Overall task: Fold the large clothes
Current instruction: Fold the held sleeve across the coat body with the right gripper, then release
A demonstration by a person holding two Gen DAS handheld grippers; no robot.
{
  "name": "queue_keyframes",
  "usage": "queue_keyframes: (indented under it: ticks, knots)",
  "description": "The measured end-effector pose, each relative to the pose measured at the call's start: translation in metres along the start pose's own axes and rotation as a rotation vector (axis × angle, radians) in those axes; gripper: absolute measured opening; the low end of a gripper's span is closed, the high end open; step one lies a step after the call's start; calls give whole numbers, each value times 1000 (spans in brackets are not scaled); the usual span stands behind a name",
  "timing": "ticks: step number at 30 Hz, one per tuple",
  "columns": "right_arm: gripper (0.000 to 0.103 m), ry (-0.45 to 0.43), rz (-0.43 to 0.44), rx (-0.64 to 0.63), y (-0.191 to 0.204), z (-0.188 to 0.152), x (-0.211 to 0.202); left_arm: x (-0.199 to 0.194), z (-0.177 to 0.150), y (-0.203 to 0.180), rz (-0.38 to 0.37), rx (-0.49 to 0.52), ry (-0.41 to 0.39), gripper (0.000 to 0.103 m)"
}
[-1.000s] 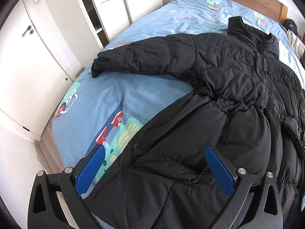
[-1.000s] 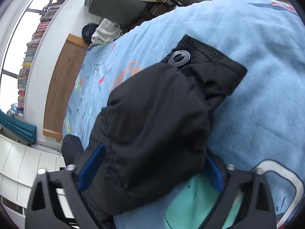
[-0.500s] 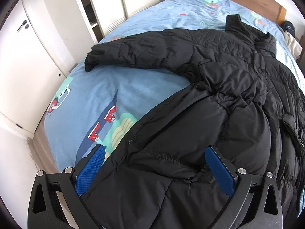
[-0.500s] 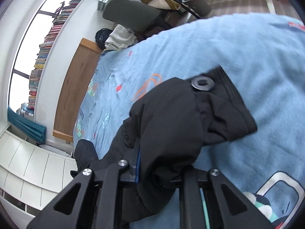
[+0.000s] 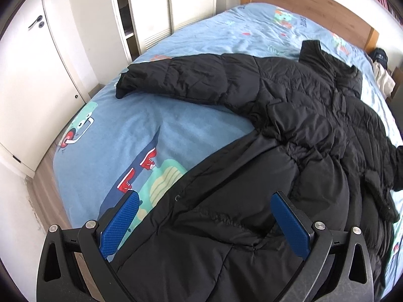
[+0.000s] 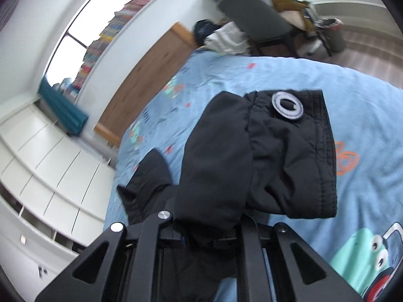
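Two grippers are at work on one black puffer coat, which lies spread across the blue bed cover, collar towards twelve o'clock. The right gripper, wide apart a second ago, now has its jaws pressed together on the sleeve cuff, and the cuff hangs lifted clear of the cover. I reckon the sleeve is about to be carried in over the body. The left gripper stays spread over the hem at six o'clock, gripping nothing.
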State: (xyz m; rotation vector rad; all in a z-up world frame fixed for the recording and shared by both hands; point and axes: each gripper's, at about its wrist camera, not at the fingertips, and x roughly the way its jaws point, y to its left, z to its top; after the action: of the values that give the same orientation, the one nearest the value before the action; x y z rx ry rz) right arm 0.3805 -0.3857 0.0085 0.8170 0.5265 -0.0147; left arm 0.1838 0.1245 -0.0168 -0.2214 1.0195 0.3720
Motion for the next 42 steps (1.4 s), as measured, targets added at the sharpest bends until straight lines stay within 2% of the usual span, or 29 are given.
queue_keyframes:
  ticks: [5,10,16,20,21,25,28,29,30,35,38,42]
  knots:
    - [13,100,52,-153,70,-38,18,-1,0,2,-20,7,-16,102]
    - [13,198,55,-316,121,-92,41,-3,-1,14,-21,-13,-30,102]
    - [13,298,31,-457,155,-155,62,0,-3,31,-2,-31,-30,102]
    - [14,373,-8,-566,165,-196,74,3,-5,38,-2,-49,-23,102]
    - [17,393,-14,-595,167,-207,78,3,-5,38,-1,-48,-24,102]
    - [18,453,-59,-668,167,-235,94,0,-5,34,-2,-32,-30,102]
    - [41,496,-55,-685,166,-253,100,-4,-5,29,-9,-18,-47,102]
    - [52,506,-45,-698,167,-257,102,-6,-5,27,-11,-11,-54,102]
    - [57,512,-36,-713,169,-261,101,-7,-5,24,-15,-4,-62,102]
    - [59,528,34,-732,177,-264,85,-12,-1,2,-48,36,-80,102]
    - [59,510,88,-717,180,-245,68,-9,5,-25,-71,86,-65,102]
    - [59,420,67,-695,167,-205,41,-3,15,-80,-86,164,-94,102]
